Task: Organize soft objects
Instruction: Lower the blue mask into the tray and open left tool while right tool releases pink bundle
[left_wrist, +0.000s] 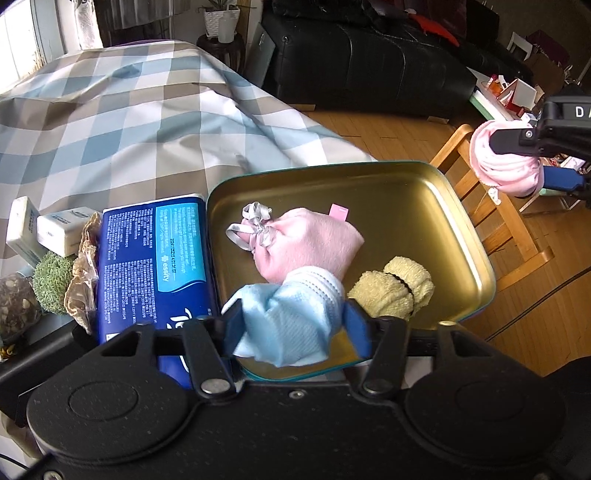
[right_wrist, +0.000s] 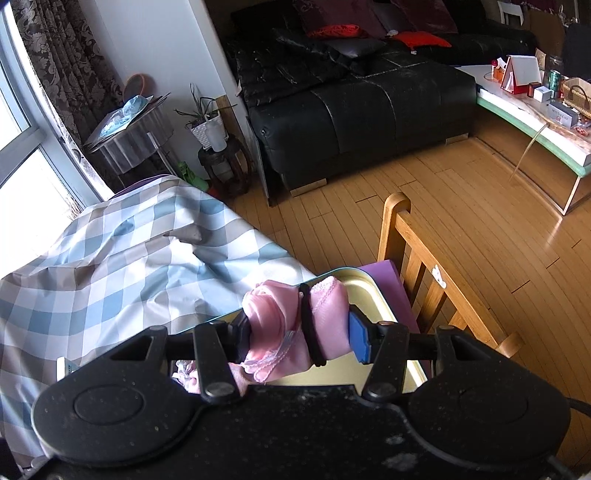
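A gold metal tray (left_wrist: 406, 206) lies on the checked tablecloth (left_wrist: 129, 122). In it are a pink pouch with a silver ribbon (left_wrist: 306, 240) and a rolled yellow cloth bound with a black band (left_wrist: 395, 288). My left gripper (left_wrist: 295, 325) is shut on a light blue cloth (left_wrist: 291, 317) over the tray's near edge. My right gripper (right_wrist: 299, 332) is shut on a rolled pink cloth with a black band (right_wrist: 280, 321), held above the tray's far right corner (right_wrist: 373, 295). The pink roll also shows in the left wrist view (left_wrist: 506, 162).
A blue tissue pack (left_wrist: 155, 258) lies left of the tray. Beyond it are a green scrubber (left_wrist: 51, 284), a crinkled bag (left_wrist: 83, 273) and white boxes (left_wrist: 44, 232). A wooden chair (right_wrist: 436, 280) stands right of the table. A black sofa (right_wrist: 351, 103) is behind.
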